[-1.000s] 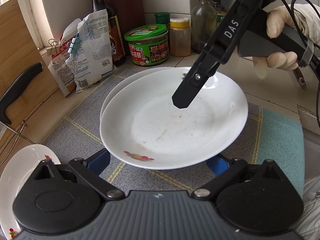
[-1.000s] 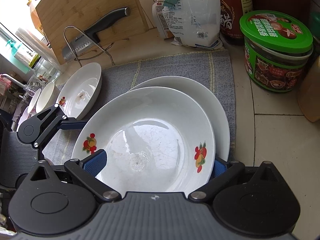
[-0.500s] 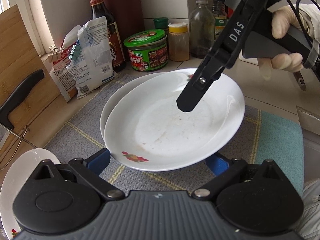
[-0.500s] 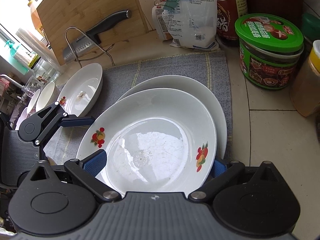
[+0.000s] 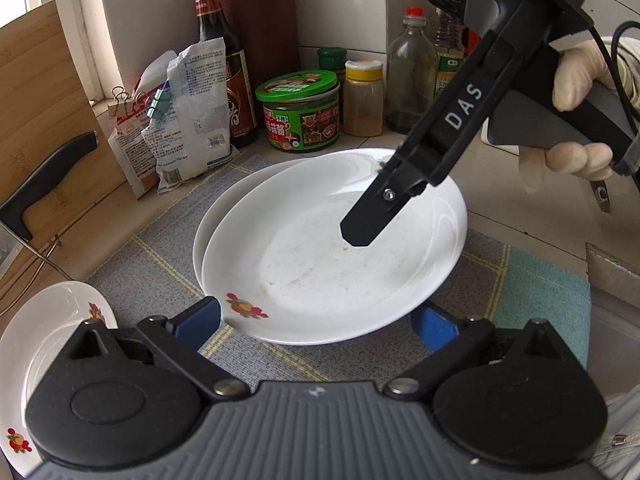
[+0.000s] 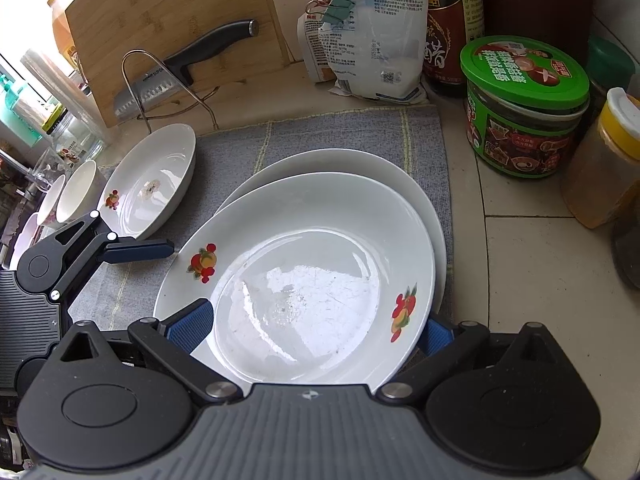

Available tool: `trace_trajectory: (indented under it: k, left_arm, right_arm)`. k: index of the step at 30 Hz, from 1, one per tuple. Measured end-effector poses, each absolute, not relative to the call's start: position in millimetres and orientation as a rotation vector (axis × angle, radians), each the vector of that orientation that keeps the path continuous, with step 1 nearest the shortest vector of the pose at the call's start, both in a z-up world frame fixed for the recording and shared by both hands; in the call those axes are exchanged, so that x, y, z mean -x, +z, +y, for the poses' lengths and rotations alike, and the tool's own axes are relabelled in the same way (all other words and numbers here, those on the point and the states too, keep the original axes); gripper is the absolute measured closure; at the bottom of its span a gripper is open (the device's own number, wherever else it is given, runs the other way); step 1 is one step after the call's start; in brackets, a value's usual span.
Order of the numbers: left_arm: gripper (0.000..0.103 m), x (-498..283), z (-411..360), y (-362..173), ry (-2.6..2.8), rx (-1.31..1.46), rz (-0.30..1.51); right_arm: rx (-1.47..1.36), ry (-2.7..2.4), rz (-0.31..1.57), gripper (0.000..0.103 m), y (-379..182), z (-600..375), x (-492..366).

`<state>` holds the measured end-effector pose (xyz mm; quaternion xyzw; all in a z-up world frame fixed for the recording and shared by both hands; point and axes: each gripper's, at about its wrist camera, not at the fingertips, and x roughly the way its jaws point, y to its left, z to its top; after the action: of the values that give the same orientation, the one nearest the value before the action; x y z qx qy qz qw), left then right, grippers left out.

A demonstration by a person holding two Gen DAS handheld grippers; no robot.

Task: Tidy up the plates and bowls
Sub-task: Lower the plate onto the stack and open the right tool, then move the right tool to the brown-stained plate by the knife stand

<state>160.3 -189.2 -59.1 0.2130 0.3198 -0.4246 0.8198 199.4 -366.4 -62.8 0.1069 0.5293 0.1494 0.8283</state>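
A white plate with fruit prints (image 5: 332,264) (image 6: 304,280) hangs tilted over a second white plate (image 5: 240,196) (image 6: 344,164) that lies on the grey mat (image 6: 320,132). My right gripper (image 6: 308,328) is shut on the top plate's near rim; in the left wrist view one of its fingers (image 5: 368,224) lies over the plate. My left gripper (image 5: 316,324) is open, its blue pads either side of the plate's near edge, apart from it. A third fruit-print plate (image 5: 52,320) (image 6: 152,180) sits at the left.
Two small bowls (image 6: 68,196) stand left of the third plate. A green-lidded jar (image 6: 524,108), spice jar (image 6: 604,160), sauce bottle (image 5: 224,64) and bags (image 5: 180,112) line the back. A cutting board (image 6: 172,24) with a knife (image 6: 188,68) stands at the left.
The top plate, held by my right gripper, has shifted left and further over the lower plate. My left gripper has drawn back a little.
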Motion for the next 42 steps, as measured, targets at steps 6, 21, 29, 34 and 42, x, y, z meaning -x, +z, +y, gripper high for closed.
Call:
trace_trajectory:
  k: [6, 21, 29, 34, 42]
  left_arm:
    - [0.002, -159, -191, -59, -0.883, -0.418, 0.692]
    - [0.002, -157, -192, -61, -0.854, -0.392, 0.700]
    - [0.002, -157, -192, -61, -0.842, -0.390, 0.704]
    - [0.002, -155, -189, -59, -0.836, -0.367, 0.709]
    - [0.002, -143, -171, -51, -0.761, -0.296, 0.699]
  right_arm:
    - [-0.212, 0.291, 1.128, 0.000, -62, -364, -198]
    - [-0.150, 0.272, 1.132, 0.000, -60, -355, -194]
    - [-0.079, 0.264, 1.126, 0.000, -59, -347, -189]
    - [-0.009, 0.238, 1.122, 0.000, -58, -342, -185]
    - [0.089, 0.201, 1.038, 0.000, -55, -338, -164]
